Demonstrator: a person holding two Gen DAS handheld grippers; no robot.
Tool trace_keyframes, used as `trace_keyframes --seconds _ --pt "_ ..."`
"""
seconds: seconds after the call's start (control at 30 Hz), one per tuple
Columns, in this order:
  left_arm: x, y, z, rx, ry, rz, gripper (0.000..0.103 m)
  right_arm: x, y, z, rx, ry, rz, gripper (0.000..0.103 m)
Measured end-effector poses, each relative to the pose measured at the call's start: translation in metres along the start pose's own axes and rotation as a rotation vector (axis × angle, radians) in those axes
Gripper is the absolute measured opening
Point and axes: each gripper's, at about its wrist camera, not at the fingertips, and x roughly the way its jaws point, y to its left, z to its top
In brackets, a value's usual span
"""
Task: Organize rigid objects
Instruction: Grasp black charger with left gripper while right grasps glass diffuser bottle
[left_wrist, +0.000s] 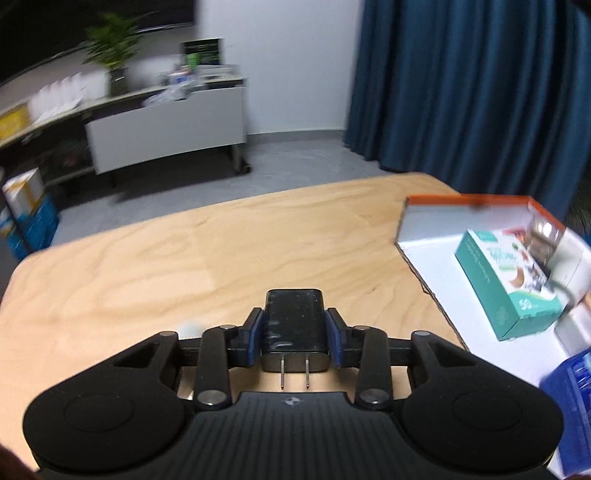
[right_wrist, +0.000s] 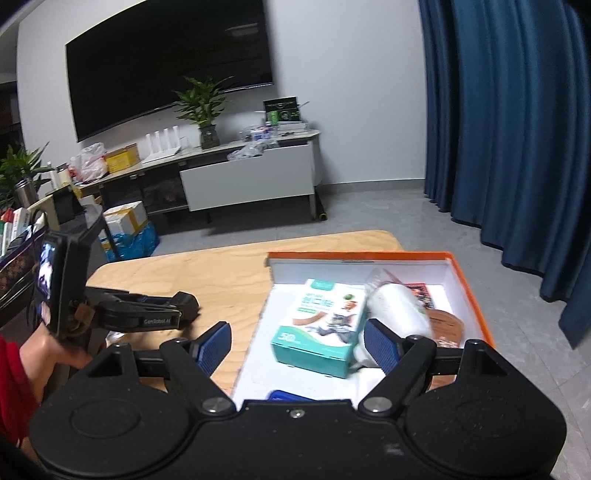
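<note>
Clamped between your left gripper (left_wrist: 294, 341), a black charger (left_wrist: 294, 328) rides above the wooden table (left_wrist: 184, 251), prongs facing you, left of the orange-rimmed box (right_wrist: 469, 280). It looks stiff, light and glossy (likely slippery), so grip its flat sides. Your right gripper (right_wrist: 297, 343) hangs wide open over the box's teal carton (right_wrist: 317, 325).

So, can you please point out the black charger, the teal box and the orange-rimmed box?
black charger (left_wrist: 294, 325): left wrist view, top face, between the left gripper's pads.
teal box (right_wrist: 320, 325): right wrist view, printed top face.
orange-rimmed box (right_wrist: 360, 255): right wrist view, far orange rim.
</note>
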Motion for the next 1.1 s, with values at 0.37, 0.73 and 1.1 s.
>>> trace_keyframes --seconds 0.37,0.73,1.1 --pt "-0.113 0.047 -0.043 -0.193 -0.039 0.298 0.036 0.072 0.087 0.013 -0.016 0.172 0.237 0.095" --pt "-0.143 0.085 -0.045 -0.357 -0.111 0.378 0.037 0.16 0.185 0.005 0.057 0.277 0.218 0.097" --pt "-0.141 0.084 -0.052 -0.381 -0.128 0.359 0.037 0.163 0.205 -0.001 -0.135 0.205 0.135 0.059"
